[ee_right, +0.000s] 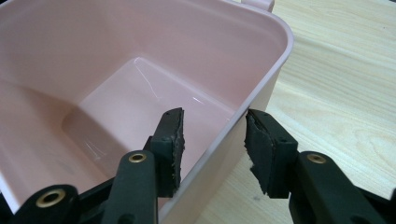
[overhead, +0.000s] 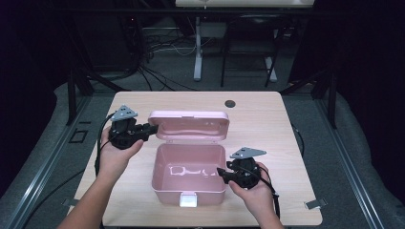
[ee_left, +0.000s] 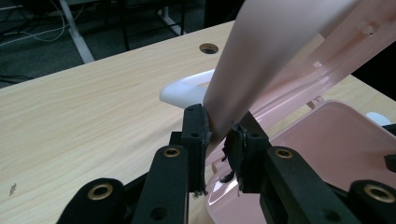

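On the light wooden tabletop (overhead: 267,119), a pink plastic storage box (overhead: 188,176) is seen near the middle, with its hinged pink lid (overhead: 188,125) swung up and back behind the open tub. A small white latch (overhead: 188,199) is seen on the box's front wall, at the person's side. The inside of the tub is bare and glossy. The lid's left edge is met by the left gripper (ee_left: 218,140), held in the left hand (overhead: 114,155); in the left gripper view the rounded lid rim is pinched between the two black pads, so a grasp on the lid is read. The right wall of the tub is straddled by the right gripper (ee_right: 214,144), held in the right hand (overhead: 255,191): one pad is inside the tub, the other outside, and daylight is seen between each pad and the wall, so that claw is read as released. A round dark hole (overhead: 230,103) is noted in the tabletop behind the lid.
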